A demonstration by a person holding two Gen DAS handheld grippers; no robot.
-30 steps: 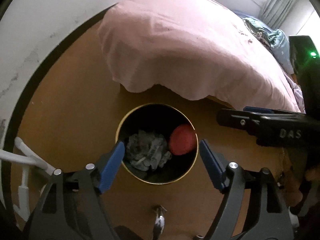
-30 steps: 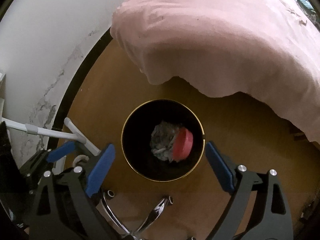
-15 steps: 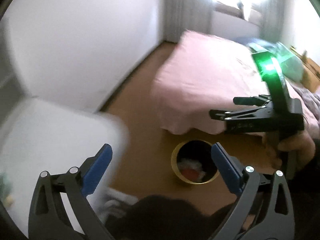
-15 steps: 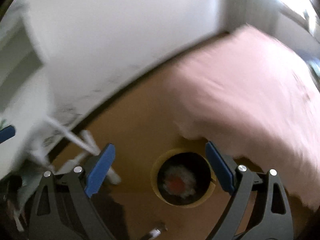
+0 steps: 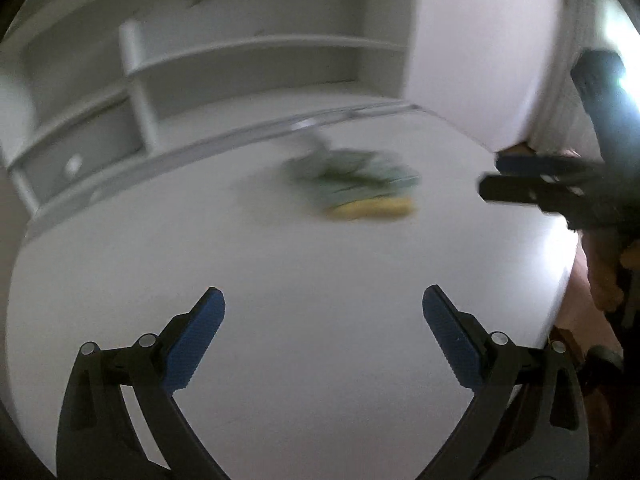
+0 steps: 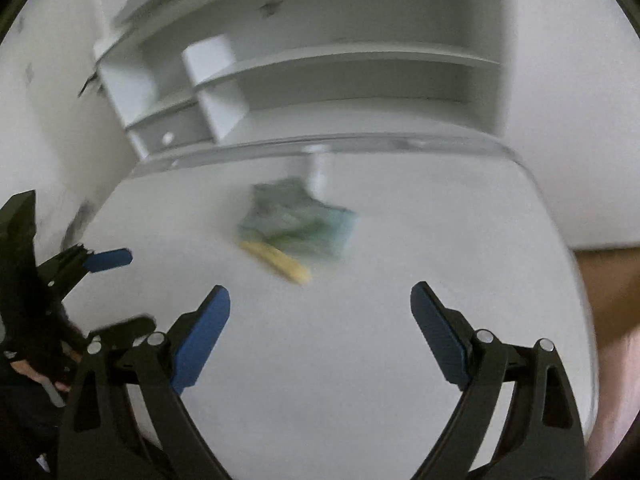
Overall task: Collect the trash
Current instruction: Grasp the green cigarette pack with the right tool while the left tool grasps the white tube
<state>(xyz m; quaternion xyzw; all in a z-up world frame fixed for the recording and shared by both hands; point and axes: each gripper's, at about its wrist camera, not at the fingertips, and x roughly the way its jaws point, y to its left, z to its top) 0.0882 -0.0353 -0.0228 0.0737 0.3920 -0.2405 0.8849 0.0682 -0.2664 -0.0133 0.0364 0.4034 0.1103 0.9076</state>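
Observation:
A crumpled greenish wrapper (image 5: 352, 176) lies on the white desk (image 5: 280, 280), with a yellow strip (image 5: 372, 209) along its near edge; both are blurred. In the right wrist view the same wrapper (image 6: 296, 222) and yellow strip (image 6: 276, 260) sit mid-desk. My left gripper (image 5: 323, 320) hovers open above the desk's near part, nothing between its blue pads. My right gripper (image 6: 320, 312) is open too, short of the wrapper. Each gripper shows in the other's view: the right gripper (image 5: 520, 176) at the right, the left gripper (image 6: 108, 260) at the left.
White shelving (image 6: 320, 60) with open compartments rises behind the desk (image 6: 360, 340). A clear strip (image 6: 320, 144) runs along the desk's back edge. A white wall panel (image 5: 480, 40) stands at the right. The wooden floor (image 6: 608, 288) shows past the desk's right edge.
Both grippers swung up and away from the black bin by the bed and now face the white desk. The bin, with a red thing and crumpled paper inside, has left view.

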